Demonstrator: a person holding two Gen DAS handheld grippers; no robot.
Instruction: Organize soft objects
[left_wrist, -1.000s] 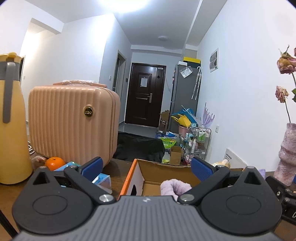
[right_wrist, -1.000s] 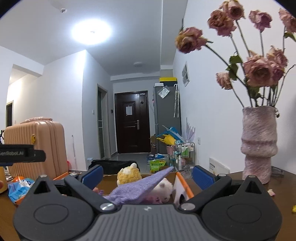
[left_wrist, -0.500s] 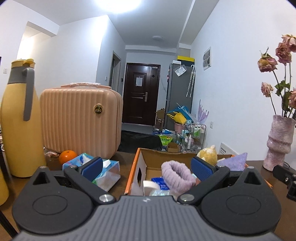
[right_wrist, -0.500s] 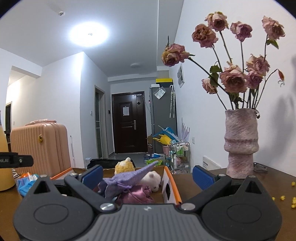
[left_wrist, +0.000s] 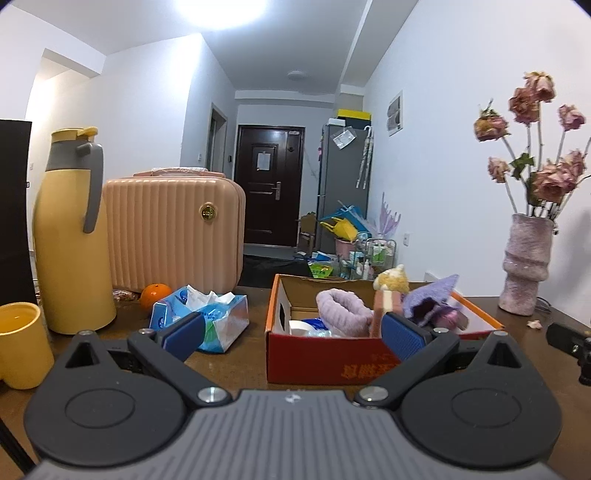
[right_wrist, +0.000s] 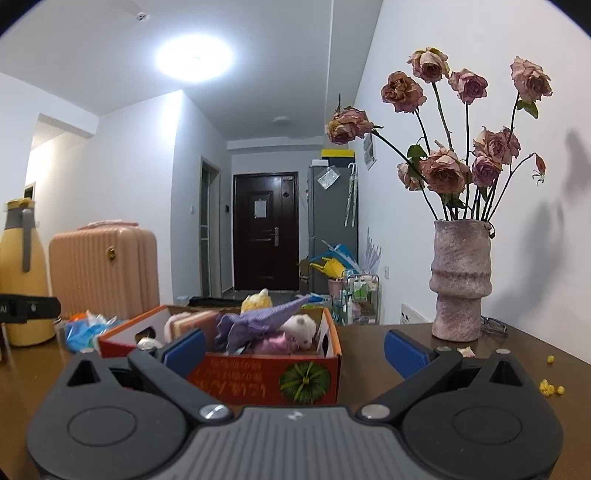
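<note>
A red and orange cardboard box (left_wrist: 332, 358) stands on the brown table, also in the right wrist view (right_wrist: 258, 376). It holds a lilac fuzzy roll (left_wrist: 341, 312), a yellow plush toy (left_wrist: 391, 282), a purple knit cloth (right_wrist: 262, 319) and a white plush (right_wrist: 301, 328). My left gripper (left_wrist: 293, 334) is open and empty in front of the box. My right gripper (right_wrist: 293, 347) is open and empty, in front of the box's right end.
A blue tissue pack (left_wrist: 201, 319), an orange (left_wrist: 155, 295), a yellow flask (left_wrist: 74, 236), a yellow mug (left_wrist: 20, 343) and a pink case (left_wrist: 173, 232) stand left. A vase of dried roses (right_wrist: 460, 288) stands right, with yellow crumbs (right_wrist: 550, 387) nearby.
Both grippers have drawn back from the box, which now shows whole with the soft things inside. Both stay open and empty.
</note>
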